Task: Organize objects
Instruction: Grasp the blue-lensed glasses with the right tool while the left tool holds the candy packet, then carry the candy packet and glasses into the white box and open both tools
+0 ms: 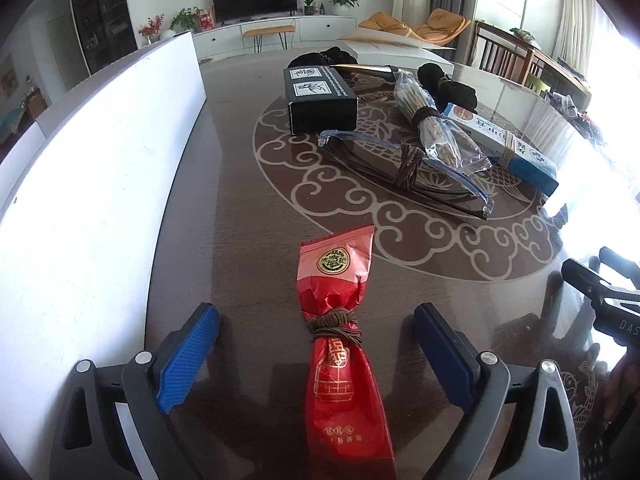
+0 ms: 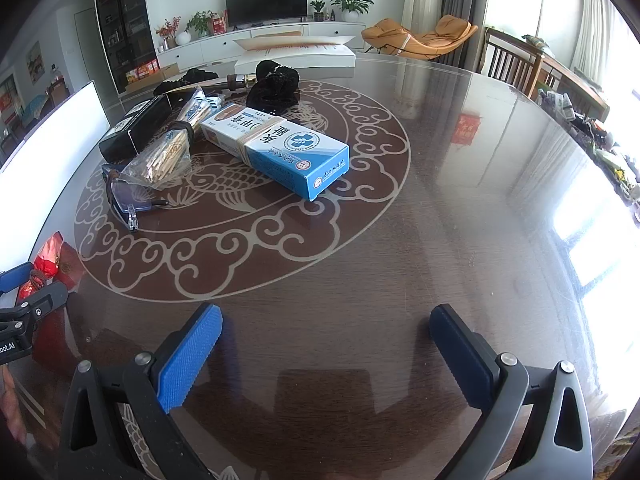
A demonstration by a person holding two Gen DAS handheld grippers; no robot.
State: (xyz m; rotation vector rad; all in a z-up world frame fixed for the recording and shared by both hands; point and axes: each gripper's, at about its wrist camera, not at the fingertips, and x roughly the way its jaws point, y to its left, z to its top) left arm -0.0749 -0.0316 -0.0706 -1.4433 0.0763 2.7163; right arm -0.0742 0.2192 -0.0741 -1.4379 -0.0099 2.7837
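Note:
A red snack packet (image 1: 340,344) tied with brown cord lies on the glass table, between the open fingers of my left gripper (image 1: 316,336), not touching either pad. It also shows at the left edge of the right wrist view (image 2: 48,260). My right gripper (image 2: 326,336) is open and empty over bare table. Further off lie a black box (image 1: 320,100), clear-framed glasses (image 1: 404,168) tied with cord, a bag of sticks (image 1: 432,128) and a blue-white box (image 2: 276,148).
A white board (image 1: 100,160) stands along the left. Black cloth bundles (image 2: 274,84) and a white flat carton (image 2: 296,54) sit at the far side. The right gripper's body (image 1: 608,296) shows at the right of the left wrist view. Chairs stand beyond the table.

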